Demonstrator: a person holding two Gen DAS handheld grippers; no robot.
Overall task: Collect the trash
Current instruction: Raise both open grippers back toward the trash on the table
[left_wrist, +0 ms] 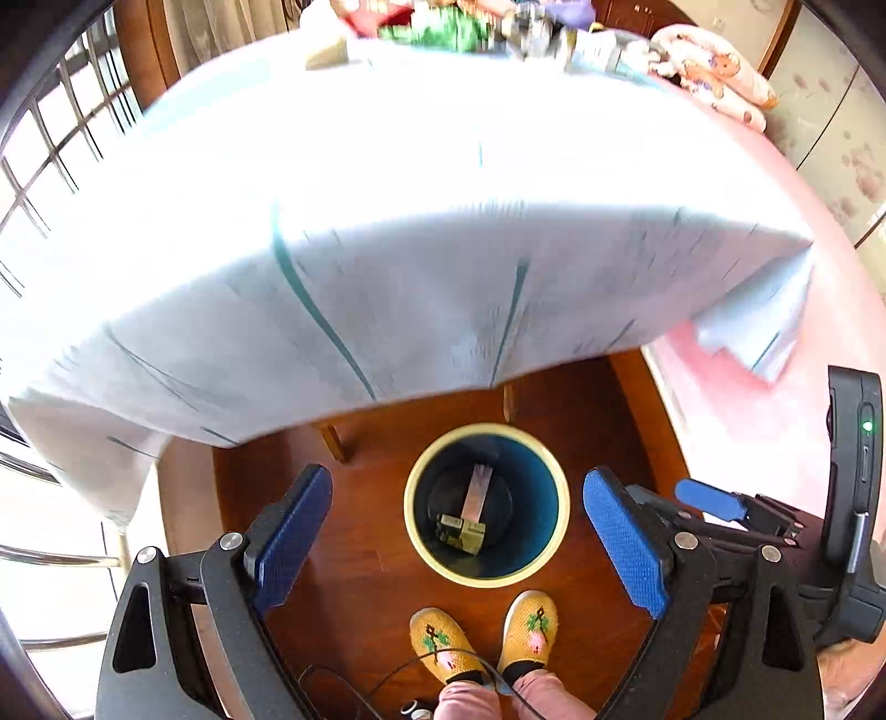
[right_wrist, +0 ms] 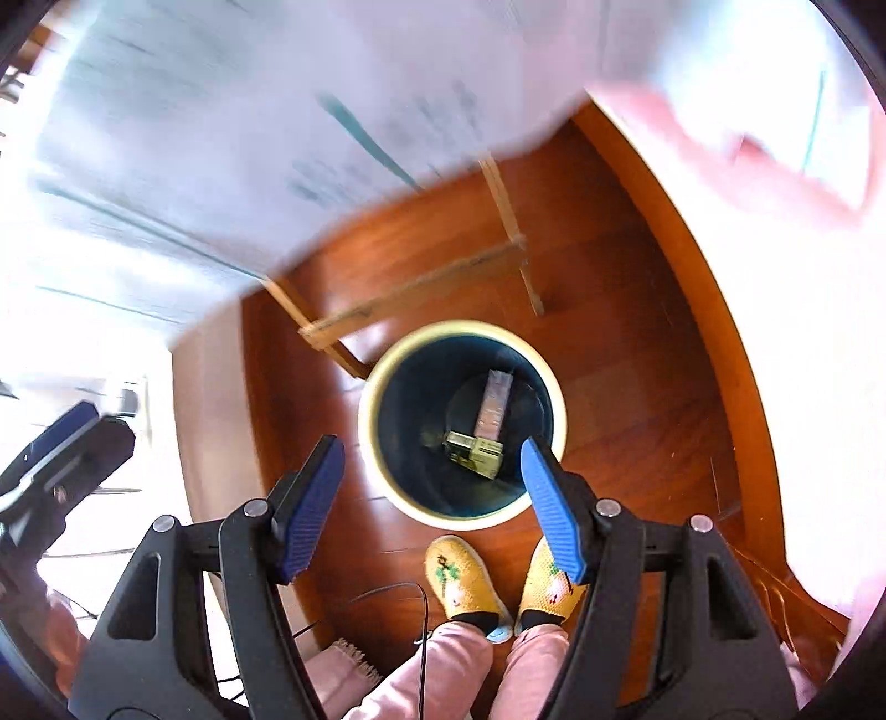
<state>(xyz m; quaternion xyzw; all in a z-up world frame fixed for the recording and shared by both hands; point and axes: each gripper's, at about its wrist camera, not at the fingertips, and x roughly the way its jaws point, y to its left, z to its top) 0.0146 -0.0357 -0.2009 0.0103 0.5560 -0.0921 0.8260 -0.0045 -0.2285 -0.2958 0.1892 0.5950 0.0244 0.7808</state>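
A round trash bin [left_wrist: 559, 509] with a cream rim and dark blue inside stands on the wooden floor below both grippers; it also shows in the right wrist view [right_wrist: 368, 443]. Inside lie a small yellow-green box [left_wrist: 464, 533] [right_wrist: 480, 455] and a long silvery wrapper [left_wrist: 477, 492] [right_wrist: 494, 405]. My left gripper [left_wrist: 458, 529] is open and empty, held above the bin. My right gripper [right_wrist: 433, 487] is open and empty, also above the bin. The right gripper shows in the left wrist view [left_wrist: 714, 501].
A table under a white cloth with teal lines [left_wrist: 387, 249] overhangs the bin's far side. Clutter sits at its far edge [left_wrist: 459, 25]. A pink bed [left_wrist: 764, 432] is at the right. My feet in yellow slippers [left_wrist: 482, 637] stand near the bin. A cable [right_wrist: 423, 615] trails on the floor.
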